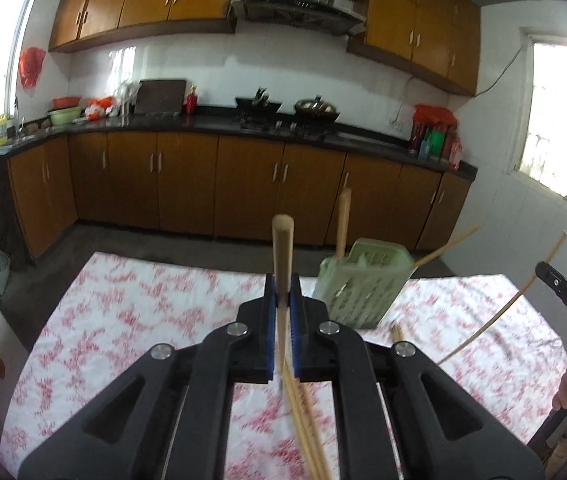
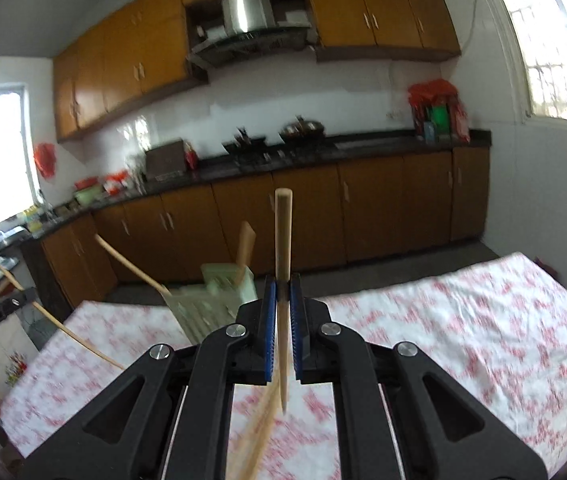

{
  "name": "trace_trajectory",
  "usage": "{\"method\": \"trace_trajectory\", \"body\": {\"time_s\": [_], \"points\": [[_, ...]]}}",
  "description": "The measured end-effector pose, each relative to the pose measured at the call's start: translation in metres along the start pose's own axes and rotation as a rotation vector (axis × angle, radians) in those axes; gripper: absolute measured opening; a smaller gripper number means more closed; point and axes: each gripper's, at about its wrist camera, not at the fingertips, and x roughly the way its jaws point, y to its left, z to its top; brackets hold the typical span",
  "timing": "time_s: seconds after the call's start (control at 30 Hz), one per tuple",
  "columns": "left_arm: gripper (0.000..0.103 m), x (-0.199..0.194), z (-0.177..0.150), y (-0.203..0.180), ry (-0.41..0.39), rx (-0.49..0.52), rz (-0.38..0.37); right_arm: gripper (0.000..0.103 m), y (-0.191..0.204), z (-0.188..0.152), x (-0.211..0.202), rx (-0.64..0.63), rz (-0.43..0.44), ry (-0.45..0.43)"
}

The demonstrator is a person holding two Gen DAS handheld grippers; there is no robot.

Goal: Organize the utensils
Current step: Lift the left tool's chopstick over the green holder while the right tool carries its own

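With each gripper's fingers clamped on an upright chopstick, left (image 1: 282,300) and right (image 2: 282,300), above the cloth-covered desk (image 1: 123,320), the person does best to tip each thin end down over the green holder (image 1: 363,284) before letting go.

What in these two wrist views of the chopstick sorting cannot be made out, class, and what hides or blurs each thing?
- Left wrist view: the lower ends of the chopsticks held by the left gripper smear with motion blur, so their count is unclear.
- Right wrist view: the green holder is blurred and partly behind the right gripper; its contents are uncertain.
- Both views: the tablecloth pattern is blurred.
- Left wrist view: the worktop items are too small.
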Motion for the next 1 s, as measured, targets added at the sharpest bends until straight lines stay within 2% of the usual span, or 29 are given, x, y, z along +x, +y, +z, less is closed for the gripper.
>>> {"method": "trace_trajectory", "body": {"time_s": [0.2,0.37,0.5,0.73,0.9,1.0], "points": [[0.008,-0.014,0.037,-0.026,-0.091,0.014,-0.053,0.008,0.03,0.041,-0.009,-0.033,0.07,-0.129],[0.008,-0.011,0.071,-0.05,-0.177,0.014,-0.072,0.008,0.044,0.063,0.0,-0.025,0.09,-0.228],[0.008,0.002,0.099,-0.066,-0.248,0.003,-0.073,0.008,0.049,0.069,0.018,-0.03,0.074,-0.288],[0.008,0.053,0.118,-0.079,-0.291,-0.026,-0.046,0.008,0.043,0.07,0.061,0.0,0.067,-0.288],[0.008,0.091,0.107,-0.083,-0.294,-0.027,-0.029,0.008,0.043,0.054,0.079,0.0,0.074,-0.255],[0.008,0.11,0.098,-0.085,-0.262,-0.027,-0.039,0.008,0.044,0.044,0.086,-0.011,0.075,-0.224]]}}
